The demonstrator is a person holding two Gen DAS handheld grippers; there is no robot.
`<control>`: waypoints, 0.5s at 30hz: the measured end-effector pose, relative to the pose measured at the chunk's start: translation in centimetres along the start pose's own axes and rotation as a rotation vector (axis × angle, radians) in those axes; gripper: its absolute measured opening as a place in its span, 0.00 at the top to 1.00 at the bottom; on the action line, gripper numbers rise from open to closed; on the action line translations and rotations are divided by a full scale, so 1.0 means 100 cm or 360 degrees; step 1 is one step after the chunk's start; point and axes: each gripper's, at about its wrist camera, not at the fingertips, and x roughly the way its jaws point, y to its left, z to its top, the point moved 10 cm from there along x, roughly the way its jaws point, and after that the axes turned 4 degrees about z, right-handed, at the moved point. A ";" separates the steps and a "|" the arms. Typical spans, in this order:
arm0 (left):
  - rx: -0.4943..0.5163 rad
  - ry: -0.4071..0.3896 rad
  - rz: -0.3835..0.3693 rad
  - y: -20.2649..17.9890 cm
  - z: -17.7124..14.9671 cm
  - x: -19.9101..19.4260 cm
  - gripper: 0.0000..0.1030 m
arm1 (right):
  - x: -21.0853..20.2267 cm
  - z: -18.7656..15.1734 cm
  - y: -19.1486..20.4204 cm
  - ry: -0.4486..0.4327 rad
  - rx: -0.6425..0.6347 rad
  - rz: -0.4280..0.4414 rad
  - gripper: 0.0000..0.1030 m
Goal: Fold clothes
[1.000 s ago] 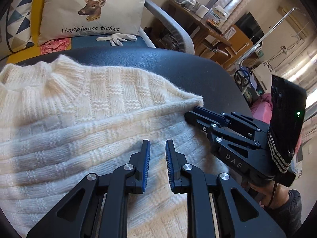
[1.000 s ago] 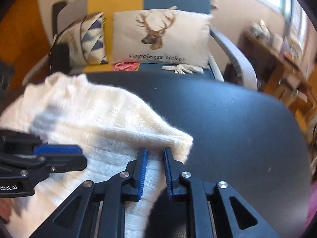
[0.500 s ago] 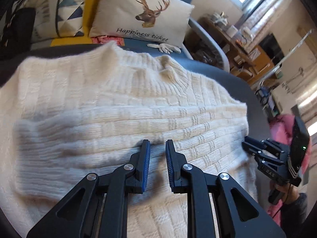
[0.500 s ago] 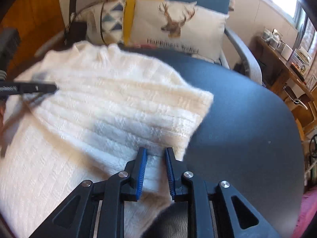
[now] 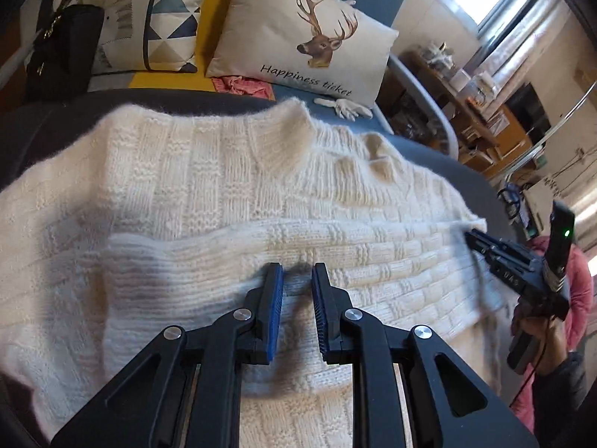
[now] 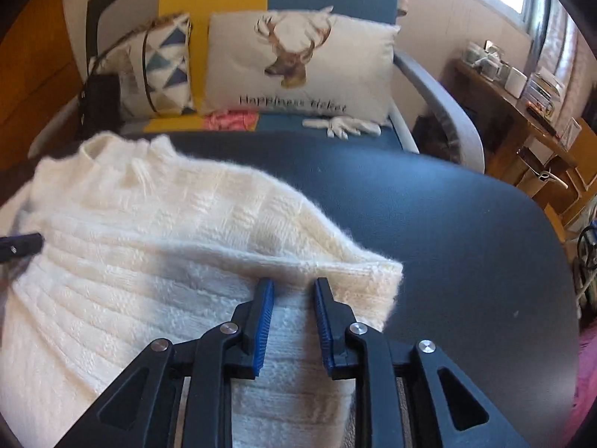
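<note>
A cream, chunky-knit wool sweater [image 5: 231,201], soft and floppy, lies on the dark round table [image 6: 466,231], best pinched at its folded right edge, where the right hand-held gripper [image 6: 292,291], jaws just opening, and the left hand-held gripper [image 5: 297,280] hover narrowly parted, holding nothing.

Sweater [image 5: 224,201] cut off at left & bottom edges; shelf items [image 6: 515,74] too small/blurred to ID.

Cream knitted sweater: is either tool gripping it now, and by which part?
Neither. The cream knitted sweater lies on the dark table. The left tool and right tool hover over it, knit visible in both gaps, pads not pinching; the right's jaws have just been opening.
</note>
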 end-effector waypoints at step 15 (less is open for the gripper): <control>-0.0214 -0.0108 -0.0262 0.052 -0.038 -0.077 0.83 | -0.026 -0.031 0.094 0.0001 -0.0166 0.0273 0.78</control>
